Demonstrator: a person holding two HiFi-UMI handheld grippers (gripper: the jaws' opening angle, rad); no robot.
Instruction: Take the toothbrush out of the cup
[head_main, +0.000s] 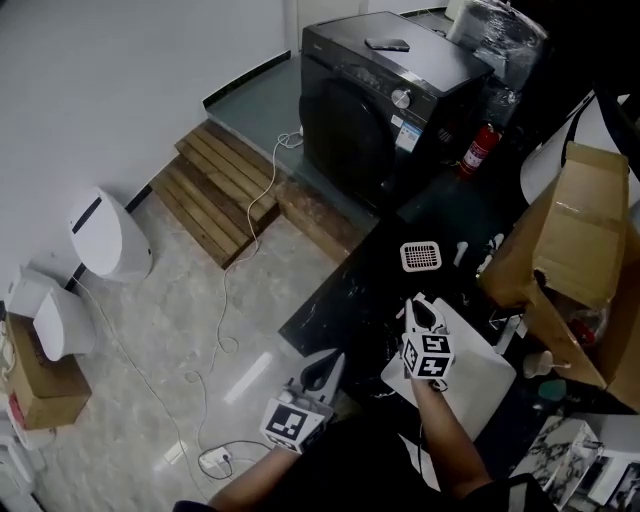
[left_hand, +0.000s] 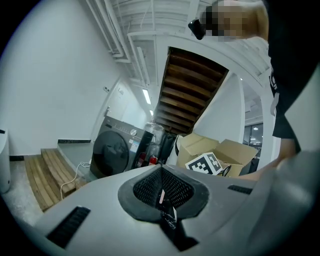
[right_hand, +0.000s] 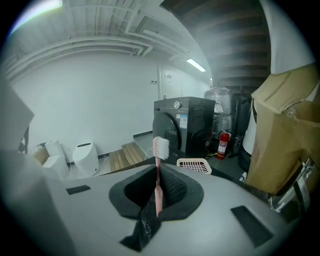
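right gripper (right_hand: 158, 192) pinches the toothbrush (right_hand: 159, 155) by its handle, bristles at 12 o'clock; probably light, stiff, slippery. left gripper (left_hand: 162, 192) closed, empty.

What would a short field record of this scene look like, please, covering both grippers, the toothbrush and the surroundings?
right gripper: shut on the toothbrush
toothbrush: pink handle, white bristles, upright with bristles on top, no cup around it
left gripper: shut, nothing held
cup: cannot be made out for certain in any view
counter: black, below the right gripper
behind: washer, extinguisher, box
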